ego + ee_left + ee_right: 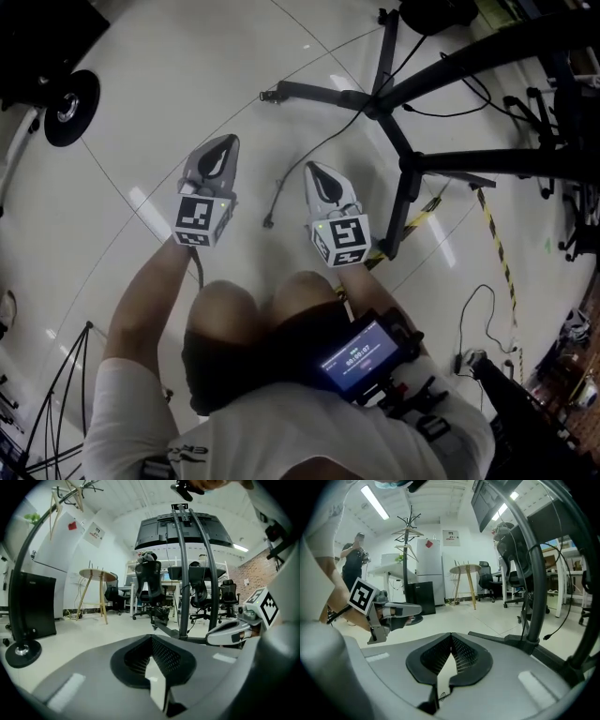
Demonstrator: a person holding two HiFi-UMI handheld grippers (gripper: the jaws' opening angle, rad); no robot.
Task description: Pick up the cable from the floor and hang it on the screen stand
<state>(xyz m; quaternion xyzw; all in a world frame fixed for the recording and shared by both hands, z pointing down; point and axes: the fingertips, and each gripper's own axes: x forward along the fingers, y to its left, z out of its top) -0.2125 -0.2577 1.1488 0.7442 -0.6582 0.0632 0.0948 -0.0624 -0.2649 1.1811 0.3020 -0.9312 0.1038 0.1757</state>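
Your left tool (pixel 223 146) and right tool (pixel 315 172) are both clenched and empty. The cable (pixel 275 208) lies on the floor (pixel 169 112) between them. It runs away from you, with its plug end nearest you.

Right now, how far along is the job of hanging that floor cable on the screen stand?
Done: nothing yet; the cable lies on the floor. In hand: nothing; the left hand-held gripper and right hand-held gripper are shut and empty, low on either side of its loose end. Left: grasp it, lift it, hang it on the screen stand.

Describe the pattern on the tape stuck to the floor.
Yellow and black stripes; the tape shows best in the head view.
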